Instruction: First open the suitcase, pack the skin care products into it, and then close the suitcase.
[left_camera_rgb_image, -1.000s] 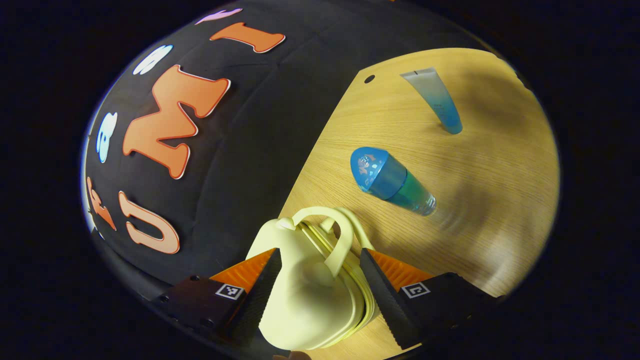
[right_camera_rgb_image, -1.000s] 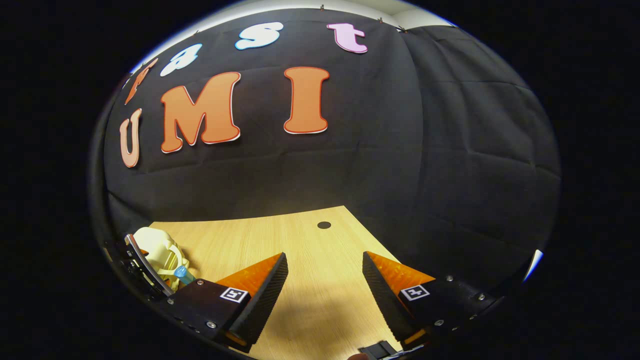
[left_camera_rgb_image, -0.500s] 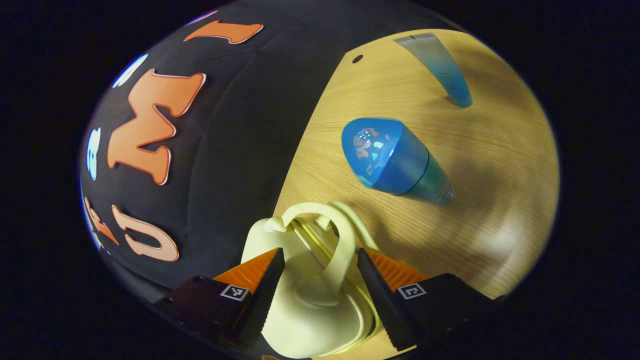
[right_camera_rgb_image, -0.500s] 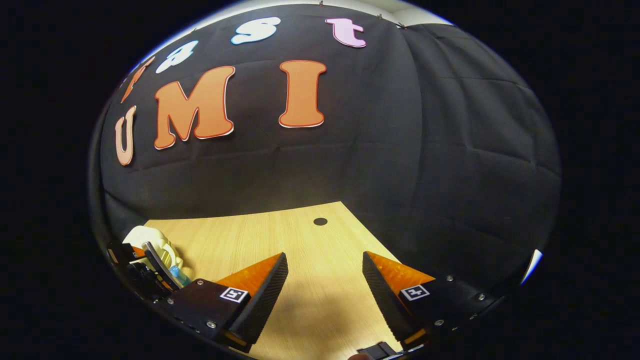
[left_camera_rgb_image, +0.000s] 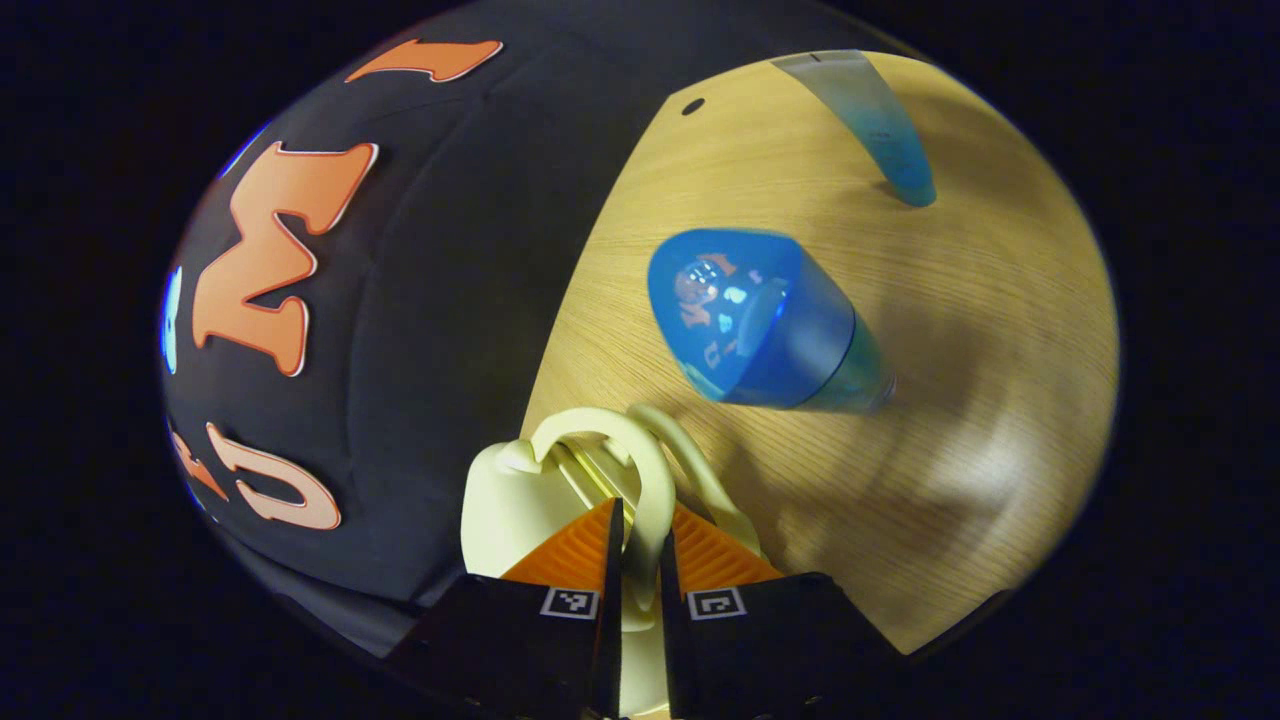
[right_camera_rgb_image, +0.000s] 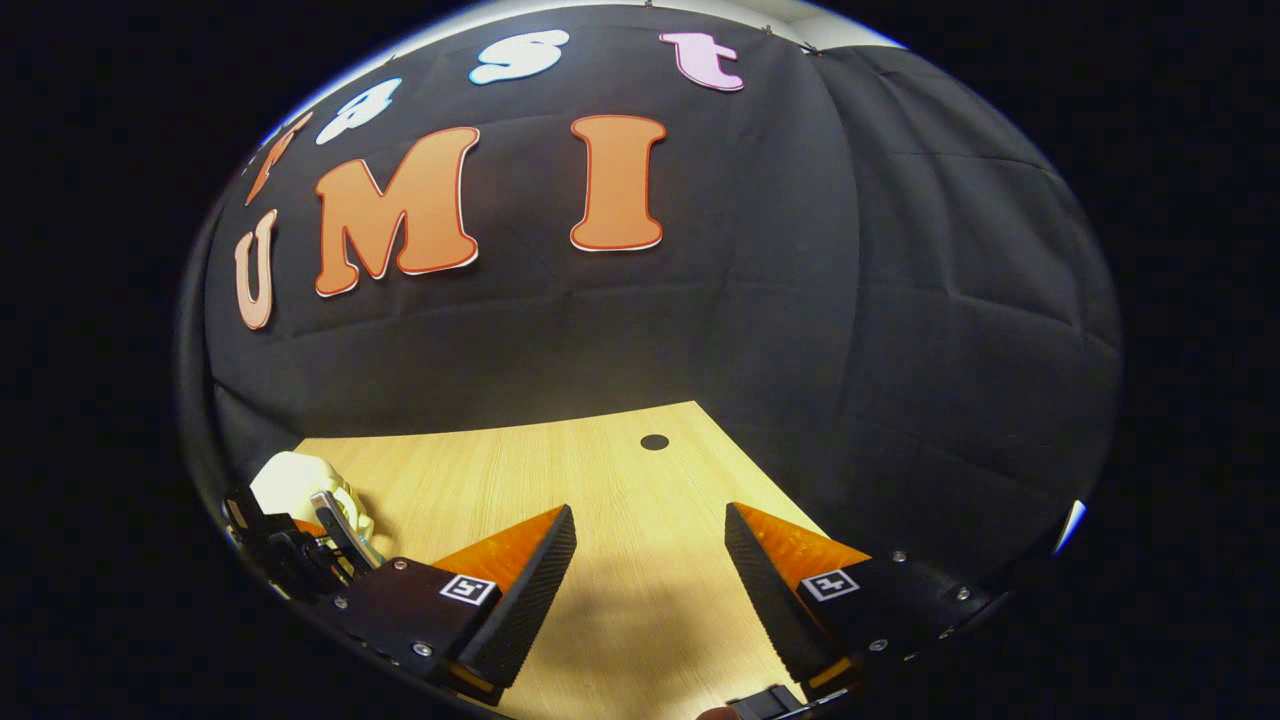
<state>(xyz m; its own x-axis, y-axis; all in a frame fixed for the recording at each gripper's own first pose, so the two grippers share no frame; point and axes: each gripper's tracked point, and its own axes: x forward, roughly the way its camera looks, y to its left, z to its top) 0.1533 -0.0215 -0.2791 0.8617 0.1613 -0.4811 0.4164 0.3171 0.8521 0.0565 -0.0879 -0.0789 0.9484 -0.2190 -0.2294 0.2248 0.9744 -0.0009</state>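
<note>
A small cream suitcase (left_camera_rgb_image: 495, 500) stands closed at the wooden table's (left_camera_rgb_image: 980, 330) edge by the wall cloth. My left gripper (left_camera_rgb_image: 640, 520) is shut on its looped handle (left_camera_rgb_image: 655, 465); a second handle loop lies just to the right. Beyond the case stands a blue-capped bottle (left_camera_rgb_image: 760, 320), and a clear-to-blue tube (left_camera_rgb_image: 880, 130) stands farther off on its cap. In the right gripper view, my right gripper (right_camera_rgb_image: 650, 545) hangs open over bare table with nothing between its fingers. There the suitcase (right_camera_rgb_image: 290, 485) and left gripper (right_camera_rgb_image: 330, 530) sit at the far left.
The black cloth wall runs close behind the suitcase and along the table's far edge. A small round hole (right_camera_rgb_image: 654, 441) marks the tabletop near that edge, also seen as the hole (left_camera_rgb_image: 692, 105) past the bottle.
My left gripper moved forward and down over the suitcase and its fingers went from wide open to shut on the handle. The right gripper barely moved.
</note>
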